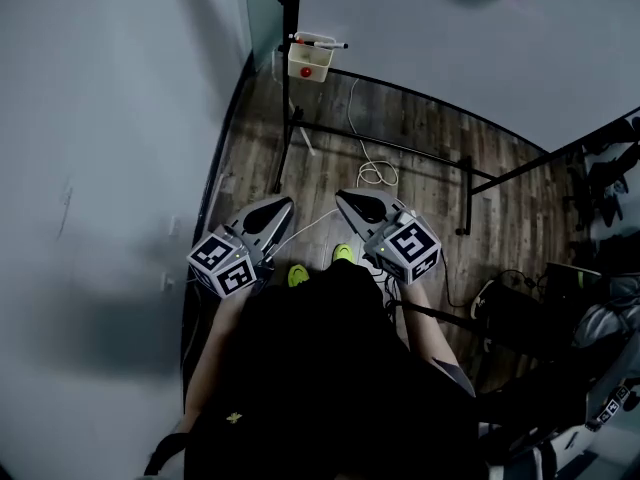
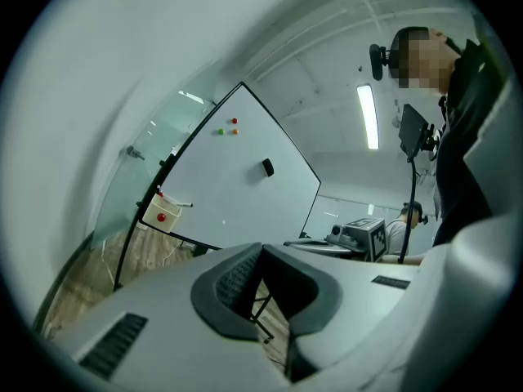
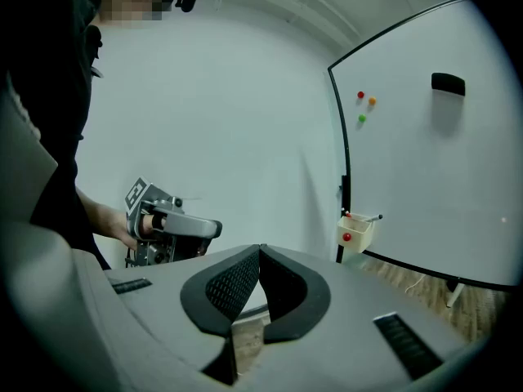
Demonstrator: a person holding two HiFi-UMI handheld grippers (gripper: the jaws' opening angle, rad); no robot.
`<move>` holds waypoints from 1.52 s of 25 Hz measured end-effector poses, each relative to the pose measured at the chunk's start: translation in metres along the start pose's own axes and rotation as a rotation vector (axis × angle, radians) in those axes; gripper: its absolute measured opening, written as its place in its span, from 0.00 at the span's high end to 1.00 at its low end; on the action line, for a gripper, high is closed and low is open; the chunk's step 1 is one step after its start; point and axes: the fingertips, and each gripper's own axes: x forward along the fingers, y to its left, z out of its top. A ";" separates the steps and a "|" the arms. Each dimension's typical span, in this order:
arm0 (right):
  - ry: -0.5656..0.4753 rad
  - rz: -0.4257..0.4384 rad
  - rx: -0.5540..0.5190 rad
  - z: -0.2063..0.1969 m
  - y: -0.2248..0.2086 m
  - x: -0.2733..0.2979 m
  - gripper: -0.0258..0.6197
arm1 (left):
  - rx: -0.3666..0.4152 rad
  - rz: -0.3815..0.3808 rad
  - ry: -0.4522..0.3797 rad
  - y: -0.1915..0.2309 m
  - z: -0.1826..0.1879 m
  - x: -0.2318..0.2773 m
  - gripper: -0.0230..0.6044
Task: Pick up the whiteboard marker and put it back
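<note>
Well, your whiteboard marker lies across the top of a small cream tray fixed at the lower corner of the whiteboard, well ahead of both your grippers and touched by neither. The tray has a red round spot on its front.

Only your head view gives the layout from above: the board's black stand spread over the wood-plank floor, and a white cable looping across the planks. Only your two gripper views show the board's face, with three small magnets in red, orange and green and a black eraser stuck higher up. The dark shape at the head view's top edge may be that eraser, but it is cut off there. Your left gripper view alone shows a long ceiling light.

A plain grey wall runs along your left side.

Your left gripper has its jaws together at the tips, with nothing between them. Your right gripper is likewise fully closed and empty. Each gripper shows up in the other's view, held side by side in front of you and aimed toward the board.
</note>
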 end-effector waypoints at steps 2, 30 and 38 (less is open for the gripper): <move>0.005 -0.011 -0.002 0.000 0.001 -0.001 0.96 | 0.000 -0.001 -0.002 0.000 0.000 -0.001 0.93; 0.066 -0.044 0.038 -0.019 -0.033 0.004 0.96 | -0.063 0.009 0.027 0.021 -0.020 0.018 0.93; 0.074 -0.013 0.064 -0.019 -0.070 0.028 0.96 | -0.068 0.030 0.050 0.041 -0.011 0.043 0.93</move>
